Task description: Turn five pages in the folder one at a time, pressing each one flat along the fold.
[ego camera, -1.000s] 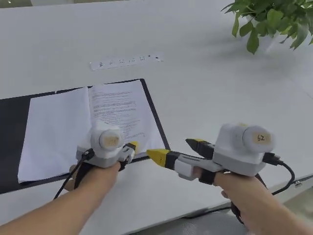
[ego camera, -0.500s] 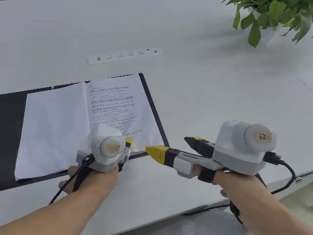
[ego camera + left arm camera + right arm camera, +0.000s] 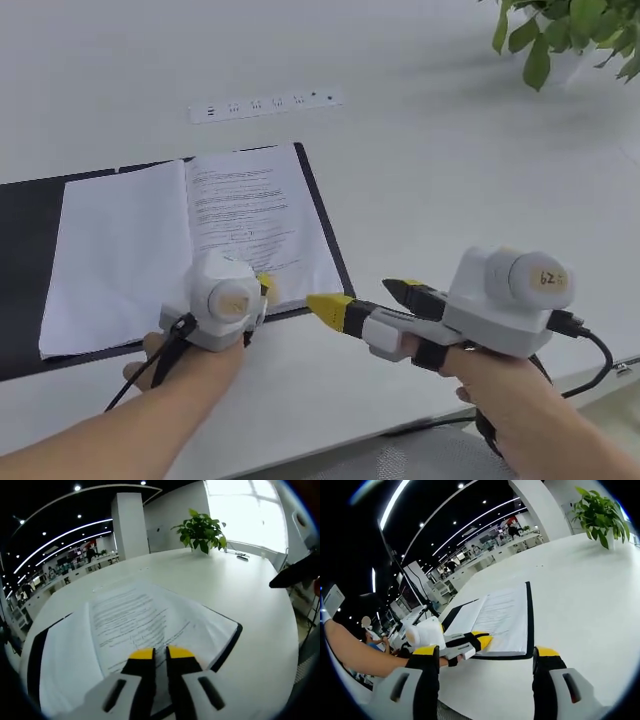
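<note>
Left tool [image 3: 160,654] had its jaws pressed nearly together at the lower edge of the printed page [image 3: 250,215]; whether paper was caught between them could not be told. Right tool [image 3: 360,297] hung spread above the table [image 3: 450,170], just beside the open folder [image 3: 30,230], which held the sheets.

Head view bright and even, soft diffuse light; white table [image 3: 450,180] slightly washed out; faint soft shadow beside the plant [image 3: 570,40]; text on the printed page [image 3: 250,215] too soft to read. Both gripper views heavy fisheye, edges bent and smeared; window [image 3: 245,510] blown out in the left gripper view; ceiling strip lights [image 3: 470,520] glare in the right gripper view, background dim.
</note>
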Action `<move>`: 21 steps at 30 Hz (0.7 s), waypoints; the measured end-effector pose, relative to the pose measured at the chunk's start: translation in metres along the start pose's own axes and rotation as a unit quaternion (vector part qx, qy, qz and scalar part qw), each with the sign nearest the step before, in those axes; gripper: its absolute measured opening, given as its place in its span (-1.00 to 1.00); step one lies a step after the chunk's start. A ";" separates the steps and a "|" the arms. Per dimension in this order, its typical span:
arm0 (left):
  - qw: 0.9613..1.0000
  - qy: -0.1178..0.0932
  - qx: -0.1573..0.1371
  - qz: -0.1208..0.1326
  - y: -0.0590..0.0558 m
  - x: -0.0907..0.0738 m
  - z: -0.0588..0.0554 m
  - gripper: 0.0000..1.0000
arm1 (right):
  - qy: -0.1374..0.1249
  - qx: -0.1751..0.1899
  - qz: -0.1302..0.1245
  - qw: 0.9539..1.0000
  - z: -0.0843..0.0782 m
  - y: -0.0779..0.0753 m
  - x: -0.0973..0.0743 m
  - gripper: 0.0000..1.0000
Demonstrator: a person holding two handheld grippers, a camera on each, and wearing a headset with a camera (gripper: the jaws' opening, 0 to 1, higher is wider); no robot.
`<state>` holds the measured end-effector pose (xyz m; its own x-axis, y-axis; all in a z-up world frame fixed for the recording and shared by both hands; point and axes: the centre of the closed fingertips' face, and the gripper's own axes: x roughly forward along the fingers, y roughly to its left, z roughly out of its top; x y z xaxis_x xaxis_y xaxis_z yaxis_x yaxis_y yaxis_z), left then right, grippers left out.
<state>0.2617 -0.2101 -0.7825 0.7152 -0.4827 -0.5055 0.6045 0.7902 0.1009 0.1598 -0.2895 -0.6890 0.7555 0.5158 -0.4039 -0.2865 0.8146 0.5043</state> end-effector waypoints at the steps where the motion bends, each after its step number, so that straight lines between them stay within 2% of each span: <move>1: 1.000 0.000 -0.001 -0.001 -0.001 0.000 0.000 -0.89 | 0.000 0.000 0.000 1.000 0.000 0.000 0.000 0.51; 7: 1.000 -0.001 0.002 -0.002 -0.002 0.000 0.001 -0.99 | 0.005 0.004 0.003 1.000 -0.001 0.000 0.005 0.50; 12: 1.000 -0.005 -0.026 -0.004 -0.001 0.000 0.001 -1.00 | 0.005 0.005 0.008 1.000 0.000 0.001 0.011 0.48; 17: 0.998 -0.007 -0.067 -0.010 0.001 0.000 0.000 -1.00 | 0.009 0.008 0.011 1.000 -0.001 -0.001 0.018 0.45; 21: 0.998 -0.008 -0.065 -0.011 0.000 0.001 0.000 -1.00 | 0.010 0.006 0.012 1.000 -0.001 -0.004 0.026 0.41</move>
<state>0.2621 -0.2105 -0.7828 0.7084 -0.5054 -0.4927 0.5702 0.8212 -0.0225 0.1799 -0.2789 -0.7023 0.7357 0.5414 -0.4070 -0.2981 0.7984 0.5231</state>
